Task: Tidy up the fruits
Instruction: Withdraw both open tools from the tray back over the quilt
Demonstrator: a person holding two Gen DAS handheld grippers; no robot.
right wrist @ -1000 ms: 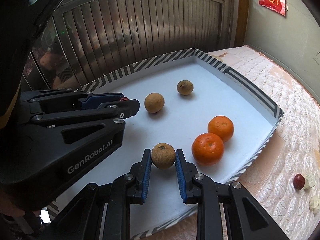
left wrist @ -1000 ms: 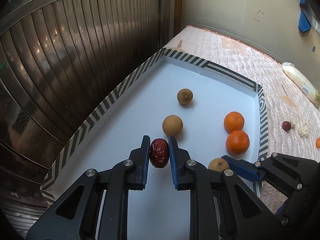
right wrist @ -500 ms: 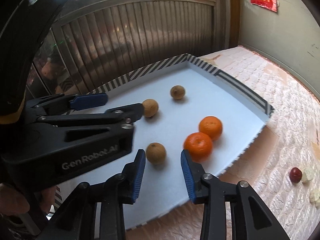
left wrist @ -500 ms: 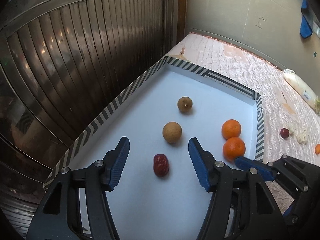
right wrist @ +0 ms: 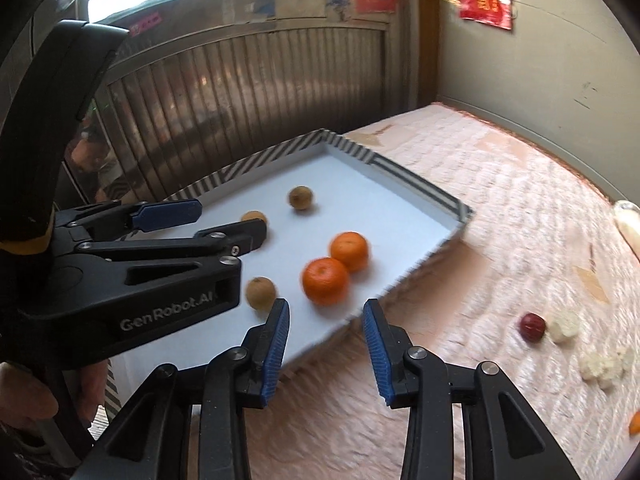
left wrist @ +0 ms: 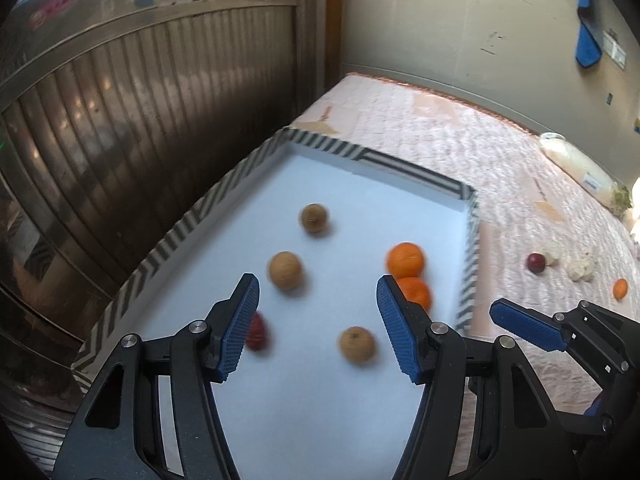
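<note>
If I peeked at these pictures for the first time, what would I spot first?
Probably the two bright tangerines, side by side near the right edge of the white tray with its zebra-striped rim. Next, the blue-padded left claw and right claw, both open and holding nothing. Three brown longans and a red date lie scattered on the tray too.

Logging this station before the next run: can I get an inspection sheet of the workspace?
Surface: pink quilt; striped-rim tray on it.
Job's things: in tray, two oranges, three brown fruits, one red date. On quilt: another date, an orange.
Clutter: white bits, a bag.
Grippers: left gripper and right gripper open, empty.
Cables: nothing seen.
Surroundings: metal shutter, wall.
</note>
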